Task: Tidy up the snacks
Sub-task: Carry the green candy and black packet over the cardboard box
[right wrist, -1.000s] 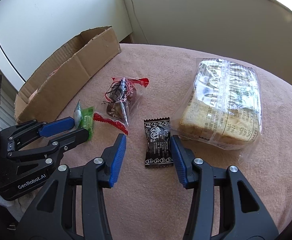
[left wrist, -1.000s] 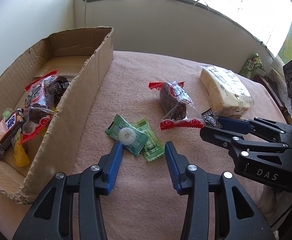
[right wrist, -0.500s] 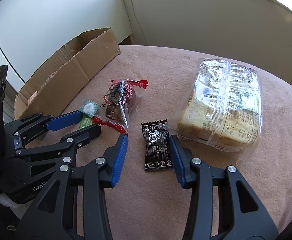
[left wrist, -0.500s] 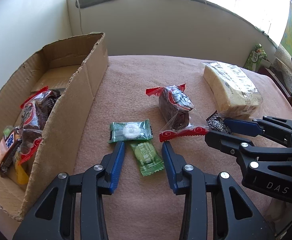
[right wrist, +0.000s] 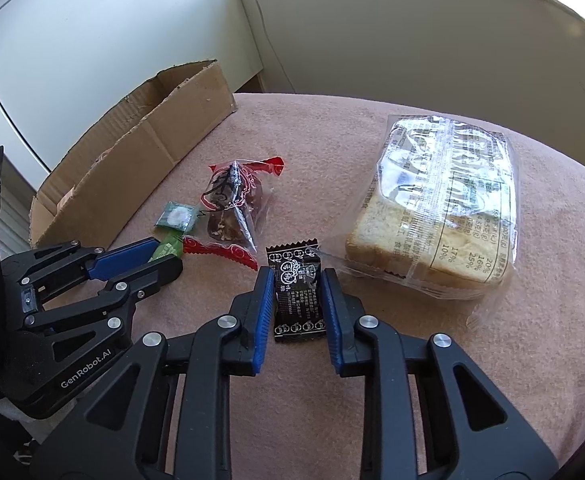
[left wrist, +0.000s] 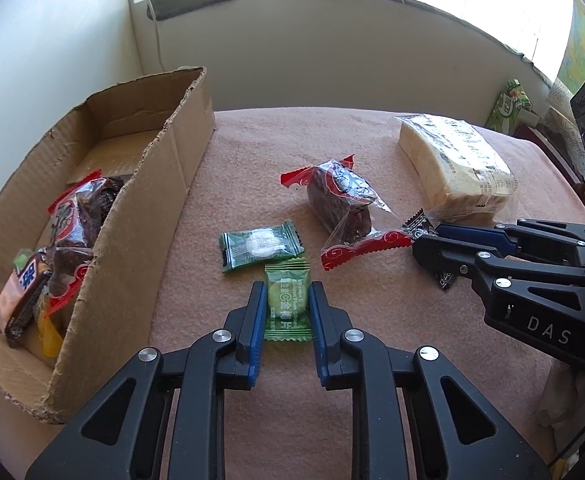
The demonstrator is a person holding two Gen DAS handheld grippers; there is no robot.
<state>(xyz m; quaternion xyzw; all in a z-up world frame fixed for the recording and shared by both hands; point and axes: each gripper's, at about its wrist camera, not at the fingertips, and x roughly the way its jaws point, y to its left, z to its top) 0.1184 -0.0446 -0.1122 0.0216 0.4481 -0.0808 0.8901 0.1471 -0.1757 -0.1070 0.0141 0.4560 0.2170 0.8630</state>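
Observation:
My left gripper (left wrist: 287,295) has its blue pads on both sides of a light green candy packet (left wrist: 286,300) that lies flat on the pink cloth; the jaws are closing on it. My right gripper (right wrist: 296,282) likewise straddles a black candy packet (right wrist: 298,296), pads touching or nearly touching its edges. A dark green candy (left wrist: 261,245) and a red-edged cake packet (left wrist: 342,210) lie just beyond. A cardboard box (left wrist: 132,216) at the left holds several snacks (left wrist: 74,216).
A wrapped loaf of sliced bread (right wrist: 444,208) lies at the right of the cloth-covered table (left wrist: 292,148). The two grippers sit side by side, close together. A wall and a windowsill with a pot stand behind; a green packet (left wrist: 510,102) lies off the far right edge.
Both grippers moved forward and down over their packets and narrowed their jaws. The left one went from wide open by the green candies to straddling the light green one.

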